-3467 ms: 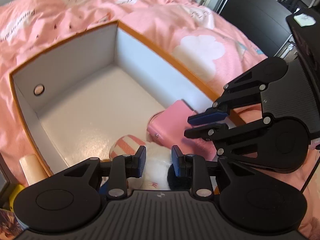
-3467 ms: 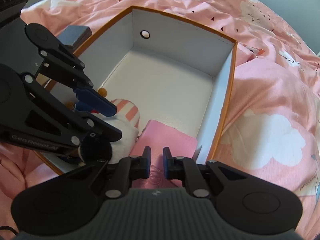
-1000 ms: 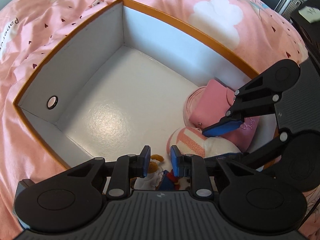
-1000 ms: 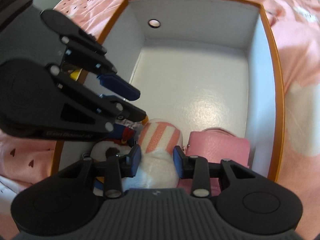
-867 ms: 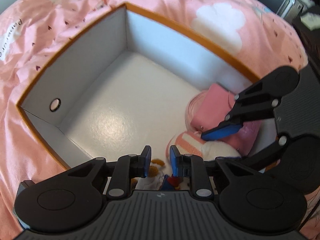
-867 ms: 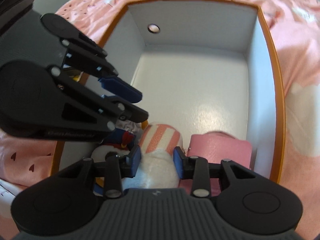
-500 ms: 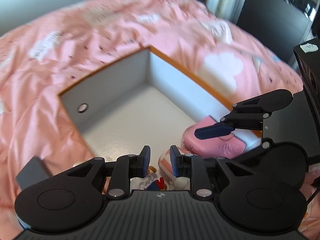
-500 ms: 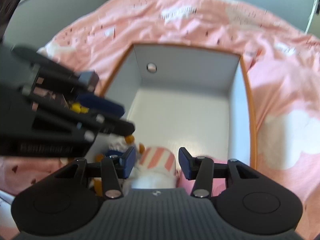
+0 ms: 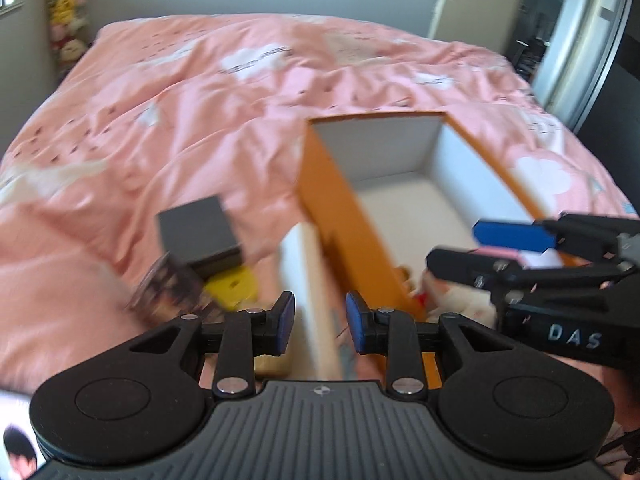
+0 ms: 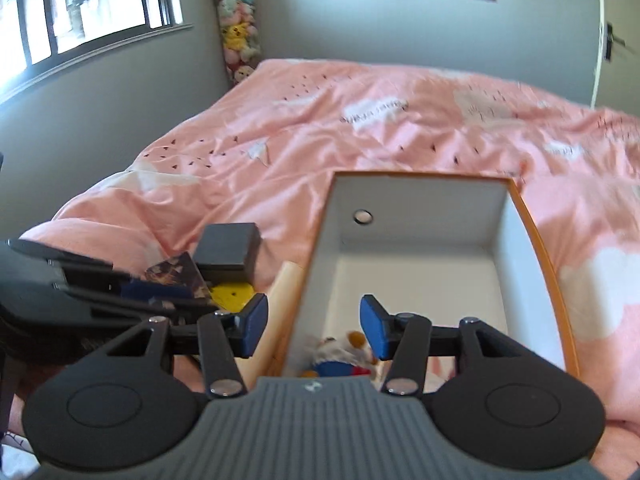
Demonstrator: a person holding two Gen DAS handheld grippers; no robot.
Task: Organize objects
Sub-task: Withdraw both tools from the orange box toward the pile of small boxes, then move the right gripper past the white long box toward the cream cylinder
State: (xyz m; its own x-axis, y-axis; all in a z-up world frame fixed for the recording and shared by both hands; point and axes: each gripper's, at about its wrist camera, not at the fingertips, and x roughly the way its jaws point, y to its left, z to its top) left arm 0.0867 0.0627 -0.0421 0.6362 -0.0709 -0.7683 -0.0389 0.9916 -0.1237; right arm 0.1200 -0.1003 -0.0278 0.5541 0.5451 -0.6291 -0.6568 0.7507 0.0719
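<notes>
Orange-rimmed box point(image 9: 340, 216) with white inside sits on the pink duvet point(image 9: 200, 100), right of centre in the left wrist view; its long axis runs away from the camera toward the far side of the bed, open top upward. Left gripper point(image 9: 320, 316) above the box's near left wall, jaws partly apart, nothing between them. Left of the box on the duvet: dark grey box point(image 9: 196, 228), below it a dark patterned card or booklet point(image 9: 168, 288), and a yellow flat piece point(image 9: 232, 288) just beside that. Right gripper point(image 9: 472, 244) reaches in from the right over the box's near end, blue pads spread, holding nothing. Soft toys point(image 9: 460, 296) and something pink lie under it in the box; blurred.

Right wrist view: same box point(image 10: 532, 232), long axis again running away from the lens, a round hole point(image 10: 363, 216) in its far end wall. Right gripper point(image 10: 314, 326) wide open, empty, straddling the box's left wall. Small plush figure point(image 10: 340, 354) in white, blue and red lies at the near end of the box floor. Outside the left wall: pale cream roll point(image 10: 276, 320) leaning against it, yellow piece point(image 10: 232, 294), patterned card point(image 10: 176, 272), grey box point(image 10: 228, 252). Left gripper point(image 10: 132, 292) at far left, blurred; opening not readable here.
</notes>
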